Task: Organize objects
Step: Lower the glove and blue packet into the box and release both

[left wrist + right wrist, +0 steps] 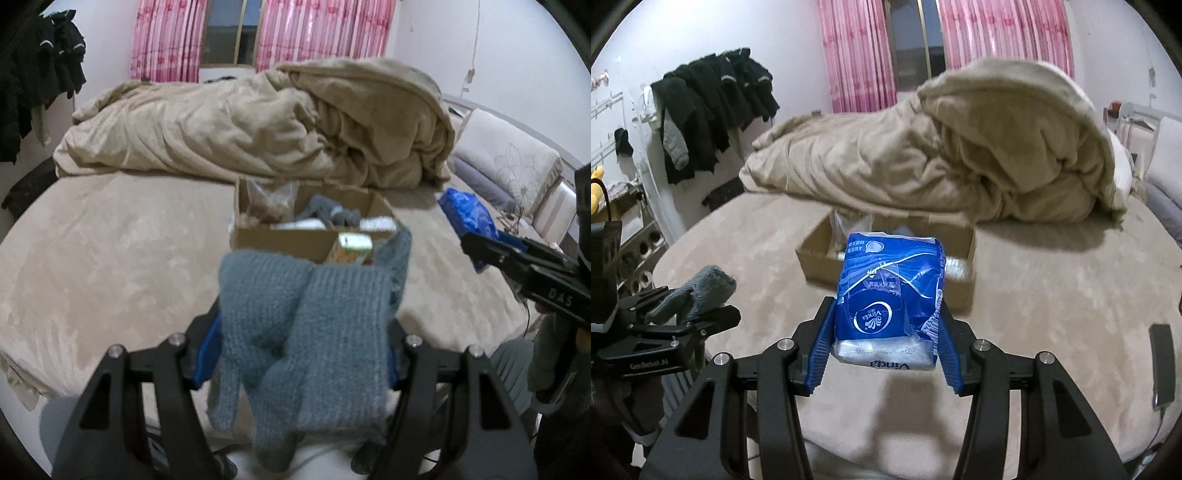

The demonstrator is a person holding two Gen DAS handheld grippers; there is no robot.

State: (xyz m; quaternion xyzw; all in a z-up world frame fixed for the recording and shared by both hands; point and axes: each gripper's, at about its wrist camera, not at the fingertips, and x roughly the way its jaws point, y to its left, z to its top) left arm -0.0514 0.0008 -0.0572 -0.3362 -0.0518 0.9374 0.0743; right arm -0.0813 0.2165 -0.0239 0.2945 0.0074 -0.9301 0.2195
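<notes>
A grey knitted glove (303, 332) hangs clamped between the blue pads of the left hand-held gripper (299, 354), held above the bed (110, 258) just short of an open cardboard box (280, 240). The right hand-held gripper (884, 343) is clamped on a blue tissue pack (886, 299), also lifted near the box. Inside the box lie another grey glove (332, 212) and a small carton (351, 249). A beige duvet (258, 122) is heaped behind.
</notes>
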